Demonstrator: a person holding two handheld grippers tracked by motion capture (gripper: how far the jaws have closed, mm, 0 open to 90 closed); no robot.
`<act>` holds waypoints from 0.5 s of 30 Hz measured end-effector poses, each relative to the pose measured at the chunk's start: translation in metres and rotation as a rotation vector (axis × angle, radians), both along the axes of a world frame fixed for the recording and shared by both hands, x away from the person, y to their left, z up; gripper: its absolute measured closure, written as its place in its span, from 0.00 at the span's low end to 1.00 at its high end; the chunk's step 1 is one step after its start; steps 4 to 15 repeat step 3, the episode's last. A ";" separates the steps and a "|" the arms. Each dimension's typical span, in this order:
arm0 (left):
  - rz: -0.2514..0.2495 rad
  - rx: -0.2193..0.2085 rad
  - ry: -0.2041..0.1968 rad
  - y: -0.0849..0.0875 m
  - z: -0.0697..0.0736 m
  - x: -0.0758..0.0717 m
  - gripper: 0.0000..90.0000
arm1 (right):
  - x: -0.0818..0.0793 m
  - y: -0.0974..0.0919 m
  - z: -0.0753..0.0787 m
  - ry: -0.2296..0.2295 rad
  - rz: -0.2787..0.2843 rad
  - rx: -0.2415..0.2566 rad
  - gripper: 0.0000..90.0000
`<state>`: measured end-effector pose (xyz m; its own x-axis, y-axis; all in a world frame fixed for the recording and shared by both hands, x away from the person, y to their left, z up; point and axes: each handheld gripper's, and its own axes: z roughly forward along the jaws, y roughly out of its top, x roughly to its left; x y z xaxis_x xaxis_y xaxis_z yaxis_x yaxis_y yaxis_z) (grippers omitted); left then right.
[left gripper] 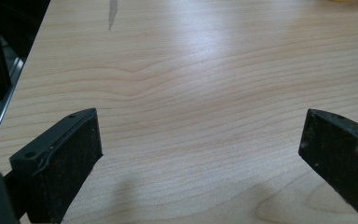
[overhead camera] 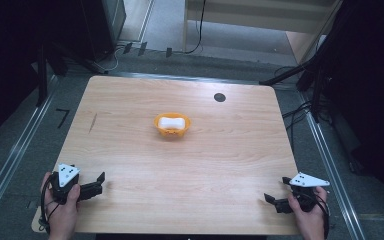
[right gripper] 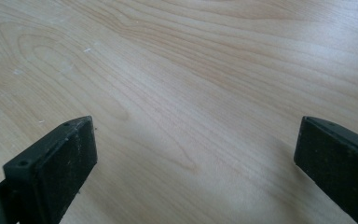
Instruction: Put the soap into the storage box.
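High view has the orange basket [overhead camera: 172, 125] with its white block [overhead camera: 171, 122] mid-worktop, long axis crosswise, well ahead of both spread, empty tools, left tool [overhead camera: 99, 181] looking slightly nearer than right tool [overhead camera: 271, 200].

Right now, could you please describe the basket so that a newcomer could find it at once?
Start at the wooden table and look near its middle, a little toward the far edge. The basket sits there alone, small and orange, holding a white block. A flat dark disc nearer the far edge is its only neighbour.
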<state>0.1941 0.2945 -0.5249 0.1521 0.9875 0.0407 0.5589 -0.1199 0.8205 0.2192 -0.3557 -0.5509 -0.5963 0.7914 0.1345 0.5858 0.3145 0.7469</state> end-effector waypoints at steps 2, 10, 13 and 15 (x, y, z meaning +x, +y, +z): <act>-0.003 0.000 0.001 0.000 0.000 0.001 0.00 | -0.002 -0.001 0.000 -0.024 -0.010 0.018 0.00; -0.003 0.000 0.001 0.000 0.000 0.001 0.00 | -0.002 -0.001 0.000 -0.024 -0.010 0.018 0.00; -0.003 0.000 0.001 0.000 0.000 0.001 0.00 | -0.002 -0.001 0.000 -0.024 -0.010 0.018 0.00; -0.003 0.000 0.001 0.000 0.000 0.001 0.00 | -0.002 -0.001 0.000 -0.024 -0.010 0.018 0.00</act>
